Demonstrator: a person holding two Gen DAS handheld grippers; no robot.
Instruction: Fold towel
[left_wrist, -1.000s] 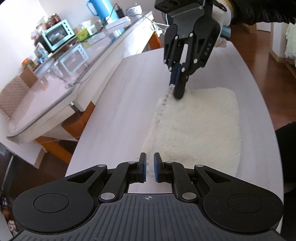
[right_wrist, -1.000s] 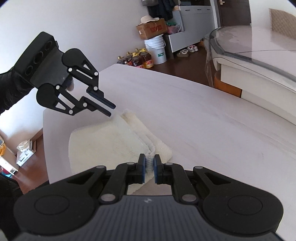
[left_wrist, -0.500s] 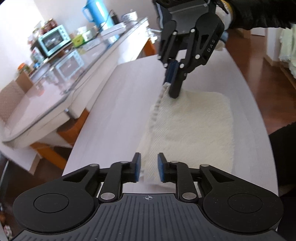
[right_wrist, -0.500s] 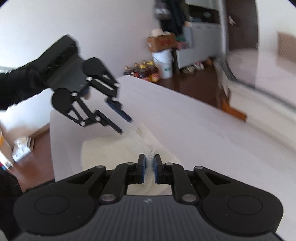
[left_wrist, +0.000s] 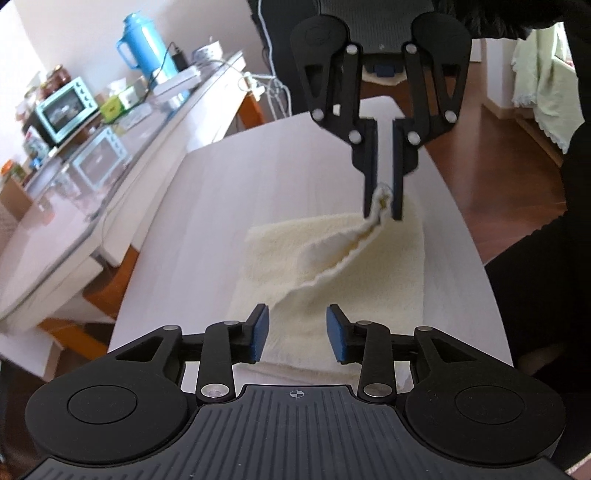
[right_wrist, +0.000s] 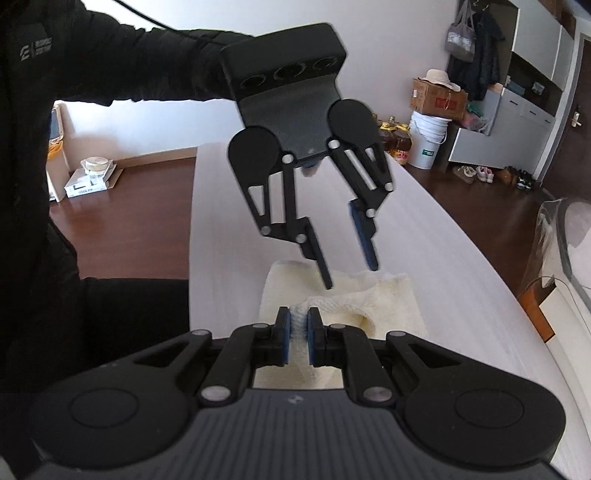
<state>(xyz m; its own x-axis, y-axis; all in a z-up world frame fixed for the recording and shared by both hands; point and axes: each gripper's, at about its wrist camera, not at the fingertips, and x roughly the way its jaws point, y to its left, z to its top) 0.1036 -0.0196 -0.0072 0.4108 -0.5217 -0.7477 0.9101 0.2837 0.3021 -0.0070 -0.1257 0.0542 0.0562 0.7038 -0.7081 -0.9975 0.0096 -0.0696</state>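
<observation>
Right tongs (right_wrist: 298, 328) clamped on a lifted corner of the cream towel (left_wrist: 332, 258); I have it raised off the pile. Left tongs (left_wrist: 297, 328) opening, nothing between the pads, hovering over the towel's near end. Towel lies mid-worktop (left_wrist: 207, 206), long axis running from the left tongs toward the right ones. Left is nearer the free end. Readable text: only a small logo on my sleeve, too small to make out
</observation>
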